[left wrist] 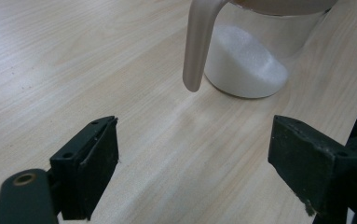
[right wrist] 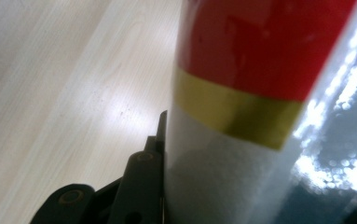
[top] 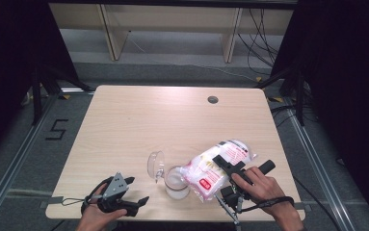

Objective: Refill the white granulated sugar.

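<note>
A clear jar (top: 176,183) stands near the table's front edge, with white granules heaped in its bottom (left wrist: 246,65). Its clear lid (top: 155,163) hangs open to the left, and a pale handle (left wrist: 197,46) runs down its side. A clear bag of white granules with a red and gold label (top: 218,166) is tilted, its lower end over the jar's mouth. My right gripper (top: 219,175) is shut on this bag; one finger (right wrist: 143,182) presses on the bag (right wrist: 260,93). My left gripper (top: 138,189) rests left of the jar, open and with nothing in it (left wrist: 195,158).
The light wooden table (top: 138,120) has a round cable hole (top: 213,99) at the back right. Wooden shelving (top: 172,29) stands behind it, with loose cables and dark stands at both sides. A taped "5" (top: 57,129) marks the floor on the left.
</note>
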The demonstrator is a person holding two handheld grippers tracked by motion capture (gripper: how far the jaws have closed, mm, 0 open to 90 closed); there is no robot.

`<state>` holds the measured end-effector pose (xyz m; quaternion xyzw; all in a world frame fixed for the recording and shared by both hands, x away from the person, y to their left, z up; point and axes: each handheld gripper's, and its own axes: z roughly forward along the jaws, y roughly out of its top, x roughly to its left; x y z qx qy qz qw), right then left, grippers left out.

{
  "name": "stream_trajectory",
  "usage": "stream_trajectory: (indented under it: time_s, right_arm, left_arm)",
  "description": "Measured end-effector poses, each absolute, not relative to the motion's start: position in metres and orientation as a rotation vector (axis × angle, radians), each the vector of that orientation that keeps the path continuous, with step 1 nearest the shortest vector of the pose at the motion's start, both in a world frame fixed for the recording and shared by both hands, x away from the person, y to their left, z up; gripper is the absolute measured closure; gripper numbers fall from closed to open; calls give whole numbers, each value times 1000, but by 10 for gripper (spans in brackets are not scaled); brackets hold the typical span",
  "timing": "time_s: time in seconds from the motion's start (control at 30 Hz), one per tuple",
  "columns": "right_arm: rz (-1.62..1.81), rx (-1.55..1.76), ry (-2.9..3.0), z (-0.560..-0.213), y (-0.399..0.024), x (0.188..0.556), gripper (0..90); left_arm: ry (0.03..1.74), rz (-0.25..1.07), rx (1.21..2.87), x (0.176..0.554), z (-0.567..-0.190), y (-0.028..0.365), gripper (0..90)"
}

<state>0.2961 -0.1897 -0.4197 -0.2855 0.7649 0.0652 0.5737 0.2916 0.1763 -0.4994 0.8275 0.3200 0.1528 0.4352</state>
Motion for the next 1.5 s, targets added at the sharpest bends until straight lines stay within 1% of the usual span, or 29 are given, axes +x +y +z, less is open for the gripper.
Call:
stream_trajectory:
  time_s: [0.13, 0.17, 0.2, 0.3, 0.5, 0.53, 0.63, 0.7, 0.73, 0.8, 0.83, 0.87, 0.9, 0.97, 1.03, 1.23, 1.37, 1.4, 1.5]
  right_arm:
    - [188, -668, 1808, -421, -191, 298, 727]
    - [182, -633, 1831, -424, -191, 298, 728]
    - [172, -666, 1819, -424, -190, 299, 728]
    - [220, -639, 1833, -424, -192, 301, 728]
    - [296, -587, 1867, -425, -198, 306, 728]
    - [318, -531, 1902, -428, -201, 305, 728]
    - [348, -528, 1909, -428, -202, 310, 729]
    - [363, -526, 1912, -428, -202, 311, 729]
    - [408, -472, 1940, -431, -205, 313, 728]
    - [408, -506, 1936, -429, -205, 316, 729]
    - [450, -428, 1965, -432, -208, 318, 729]
    - [474, -364, 1985, -435, -210, 317, 729]
    - [463, -393, 1980, -433, -211, 320, 729]
    - [499, -374, 1997, -435, -213, 324, 729]
    - [531, -273, 2023, -439, -216, 323, 729]
    - [559, -200, 2045, -444, -219, 329, 731]
    - [610, -142, 2066, -448, -222, 334, 731]
    - [607, -135, 2070, -448, -222, 336, 731]
    - [609, -133, 2068, -449, -223, 339, 732]
  left_arm:
    - [805, 364, 2026, 291, -500, 174, 159]
    - [777, 380, 2042, 292, -500, 175, 159]
    - [769, 379, 2042, 292, -500, 175, 159]
    - [766, 385, 2065, 293, -500, 177, 159]
    - [783, 377, 2058, 292, -500, 176, 159]
    - [792, 365, 2035, 291, -500, 174, 159]
    - [795, 360, 2026, 291, -501, 174, 159]
    - [793, 361, 2032, 291, -501, 174, 159]
    - [788, 367, 2044, 291, -500, 175, 159]
    - [792, 381, 2051, 291, -500, 175, 159]
    - [770, 388, 2048, 292, -500, 175, 159]
    - [763, 392, 2082, 293, -499, 177, 159]
    - [793, 379, 2065, 292, -500, 176, 159]
    - [796, 379, 2060, 292, -500, 176, 158]
    - [800, 364, 2042, 291, -500, 175, 159]
    - [788, 367, 2060, 291, -500, 176, 159]
    - [758, 397, 2087, 293, -498, 178, 159]
    - [798, 384, 2064, 291, -499, 176, 159]
    - [781, 386, 2077, 292, -499, 177, 159]
